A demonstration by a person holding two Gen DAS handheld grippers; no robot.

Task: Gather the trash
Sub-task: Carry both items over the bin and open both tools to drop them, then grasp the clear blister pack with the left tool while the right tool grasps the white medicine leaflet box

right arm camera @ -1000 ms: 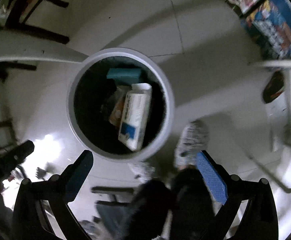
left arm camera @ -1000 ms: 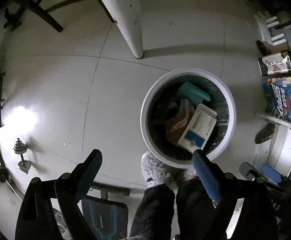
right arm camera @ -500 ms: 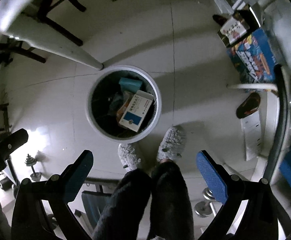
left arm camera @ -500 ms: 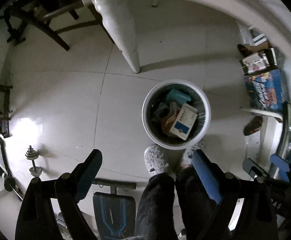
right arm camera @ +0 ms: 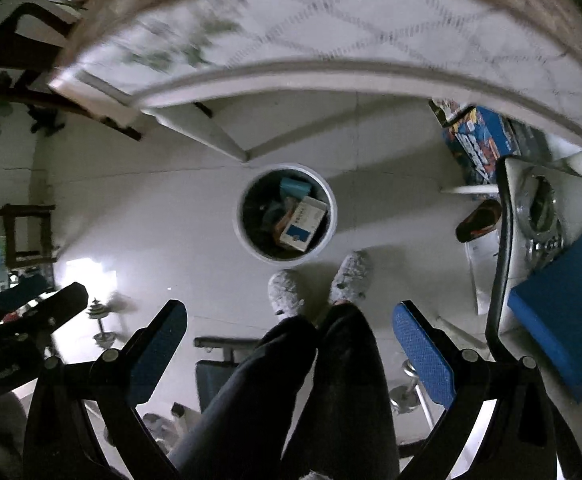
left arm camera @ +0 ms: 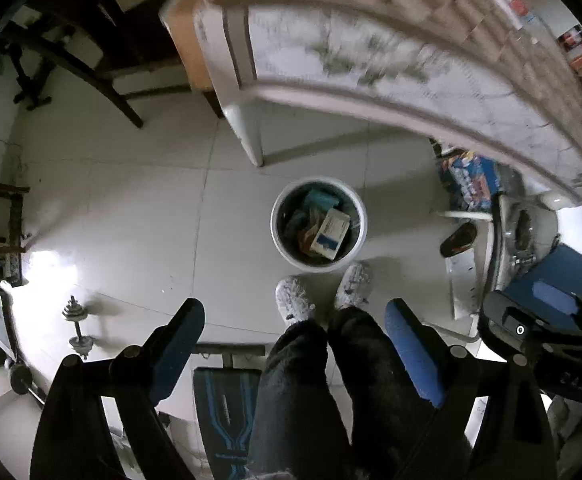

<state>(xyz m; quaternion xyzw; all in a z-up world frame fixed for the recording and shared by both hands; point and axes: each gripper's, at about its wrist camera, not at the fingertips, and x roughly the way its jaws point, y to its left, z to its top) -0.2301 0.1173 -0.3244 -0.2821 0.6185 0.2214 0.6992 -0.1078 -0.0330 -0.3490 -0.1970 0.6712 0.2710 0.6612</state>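
Pale tiled floor (left arm camera: 139, 216) under white trash bin (left arm camera: 360, 216), dumbbell (left arm camera: 77, 326).

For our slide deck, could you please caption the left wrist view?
Open left gripper held high above a white trash bin holding a white-and-blue box.

No wording can be read with certainty: print on the white-and-blue box (left arm camera: 330, 233) in the bin (left arm camera: 278, 236) and on the blue carton (right arm camera: 477, 142) is blurred.
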